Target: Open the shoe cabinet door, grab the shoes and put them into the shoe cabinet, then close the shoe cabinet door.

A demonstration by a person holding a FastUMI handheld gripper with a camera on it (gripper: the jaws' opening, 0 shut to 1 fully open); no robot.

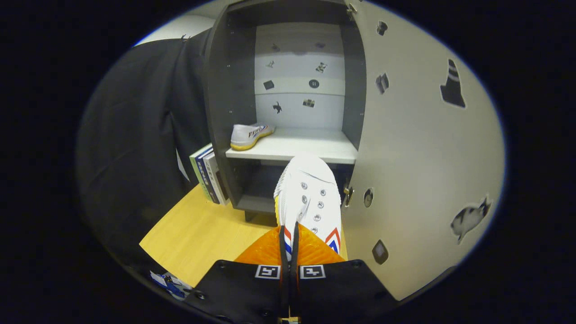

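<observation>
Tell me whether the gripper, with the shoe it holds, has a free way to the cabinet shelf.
Probably yes. The gripper is shut on the white shoe, whose toe points at the shelf. The cabinet door stands open to the side, and the other shoe sits at the shelf's far side, leaving room.

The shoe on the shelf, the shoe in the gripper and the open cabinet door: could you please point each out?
Shoe on the shelf (250,136), gripper view: its side.
Held shoe (310,193), gripper view: its laced upper, fingers shut on its rear.
Cabinet door (414,148), gripper view: its inner face.
</observation>
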